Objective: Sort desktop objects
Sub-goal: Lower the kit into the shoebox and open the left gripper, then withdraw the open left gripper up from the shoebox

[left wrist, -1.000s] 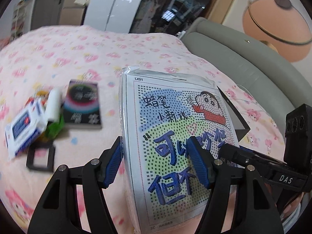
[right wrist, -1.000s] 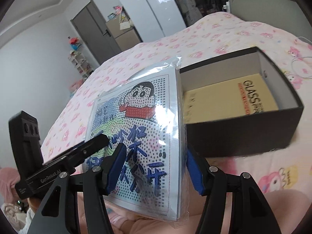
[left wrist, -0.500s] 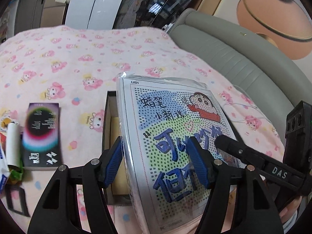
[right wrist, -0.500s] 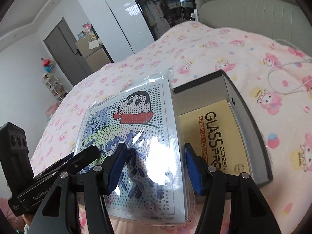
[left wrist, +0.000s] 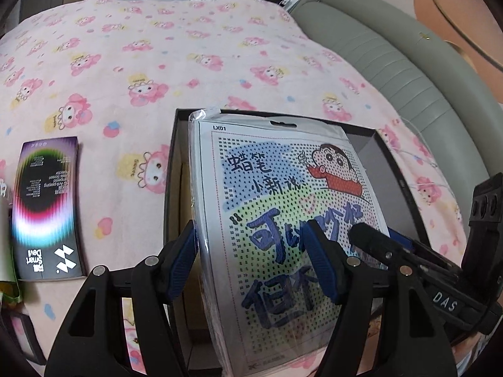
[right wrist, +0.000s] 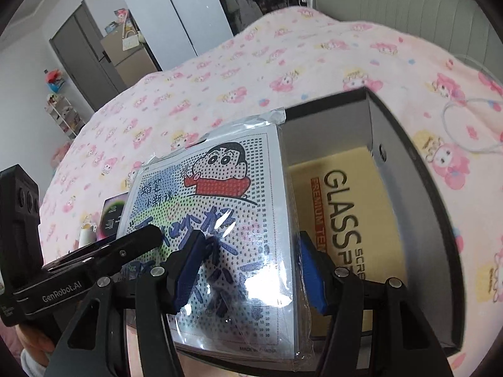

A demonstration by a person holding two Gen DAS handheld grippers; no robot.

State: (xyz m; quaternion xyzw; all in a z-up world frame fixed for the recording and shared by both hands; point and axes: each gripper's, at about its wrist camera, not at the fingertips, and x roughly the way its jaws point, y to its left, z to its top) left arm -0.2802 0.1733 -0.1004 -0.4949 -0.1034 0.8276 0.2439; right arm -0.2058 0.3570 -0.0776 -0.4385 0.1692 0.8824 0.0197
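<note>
Two grippers and one shared item are recorded.

1. Cartoon sheet pack [left wrist: 283,204]: a flat printed sheet in clear plastic wrap, with a cartoon boy in a red scarf and large blue characters on a dotted grid. It is held raised and tilted over the open black box [left wrist: 171,188], with its upper edge towards the far wall of the box. Whether its lower edge touches the box cannot be told.

2. Left gripper [left wrist: 251,251]: the pack is clamped at its lower left part. One blue pad is set against the left edge and the other is pressed on the printed face. The jaws have just been opening slightly, with the pack between them and both pads on it.

3. Right gripper [right wrist: 248,260]: the pack is clamped at its lower right part, one pad on the printed face and one at the right edge (glare on the wrap blurs the print here).

4. Black box: open-topped, with grey inner walls, set on the pink patterned blanket [left wrist: 157,47]. A yellow screen-protector package [right wrist: 345,220] is seen lying flat on its floor, partly covered by the pack.

5. Dark rainbow-printed packet [left wrist: 47,204]: laid flat on the blanket, left of the box and apart from it.

6. White cable [right wrist: 465,125]: looped on the blanket beyond the box.
</note>
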